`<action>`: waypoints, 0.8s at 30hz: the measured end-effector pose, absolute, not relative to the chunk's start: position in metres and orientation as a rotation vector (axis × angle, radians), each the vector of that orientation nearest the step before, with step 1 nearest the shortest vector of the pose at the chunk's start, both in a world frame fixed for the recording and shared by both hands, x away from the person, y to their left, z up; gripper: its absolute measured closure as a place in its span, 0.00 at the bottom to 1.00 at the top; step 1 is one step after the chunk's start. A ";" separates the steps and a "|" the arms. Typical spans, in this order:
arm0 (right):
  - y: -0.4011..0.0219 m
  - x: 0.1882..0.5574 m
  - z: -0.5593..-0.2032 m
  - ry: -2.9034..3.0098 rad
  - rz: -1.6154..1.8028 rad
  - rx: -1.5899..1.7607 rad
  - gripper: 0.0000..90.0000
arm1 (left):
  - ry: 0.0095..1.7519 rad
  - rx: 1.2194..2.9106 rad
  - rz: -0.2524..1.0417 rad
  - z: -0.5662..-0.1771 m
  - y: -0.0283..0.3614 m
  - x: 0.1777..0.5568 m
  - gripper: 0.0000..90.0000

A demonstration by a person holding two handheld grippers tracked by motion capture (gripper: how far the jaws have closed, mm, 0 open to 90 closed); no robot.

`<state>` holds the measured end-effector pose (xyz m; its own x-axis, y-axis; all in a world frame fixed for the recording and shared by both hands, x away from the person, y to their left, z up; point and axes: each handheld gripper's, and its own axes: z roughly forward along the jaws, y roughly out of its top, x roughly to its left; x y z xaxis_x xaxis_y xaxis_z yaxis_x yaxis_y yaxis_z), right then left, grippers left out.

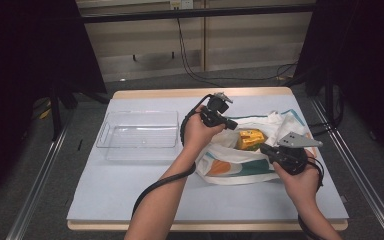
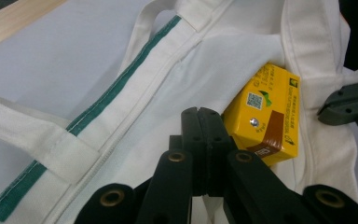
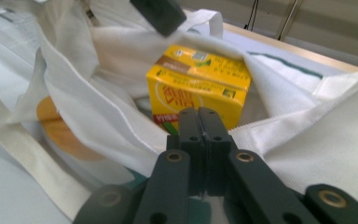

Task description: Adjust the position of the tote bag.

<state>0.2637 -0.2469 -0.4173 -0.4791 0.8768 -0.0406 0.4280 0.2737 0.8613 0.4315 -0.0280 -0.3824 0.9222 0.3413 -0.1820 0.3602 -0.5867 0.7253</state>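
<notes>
Coming in from the bottom edge of the high view, the person's two forearms reach up over a light blue-grey surface [image 1: 130, 190] with a pale wooden rim. Nearest is the right gripper [image 1: 269, 149], sitting at the near side of a white cloth tote bag with green trim and an orange print [image 1: 230, 167]. In the right gripper view its fingers [image 3: 189, 126] are pressed flat together, and they look clamped on the bag's near edge, since the white cloth runs right up to them on both sides.

Just past that, inside the opened bag, sits a yellow cardboard drink carton with a brown band [image 1: 250, 138]. It's lying tilted in the mouth of the bag, cloth all around it, and neither gripper touches it as far as I can tell.

Next up is the left gripper [image 1: 231, 123], at the far rim of the bag. Its fingers [image 2: 191, 126] are fully clenched too, with the white fabric right at the tips and the carton just beside them. Whether there's actually cloth pinched between them, I honestly can't tell from that angle.

Off to the left, well apart from the bag, is a clear rectangular plastic tray [image 1: 111, 125] on the same surface.
</notes>
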 end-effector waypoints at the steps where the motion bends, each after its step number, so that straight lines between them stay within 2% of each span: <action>1: -0.247 0.262 -0.419 2.037 1.121 1.170 1.00 | 0.503 2.227 -0.033 -0.383 -0.028 0.432 1.00; 24: -0.253 0.239 -0.451 2.048 1.127 1.204 1.00 | 0.528 2.206 -0.005 -0.383 -0.031 0.437 1.00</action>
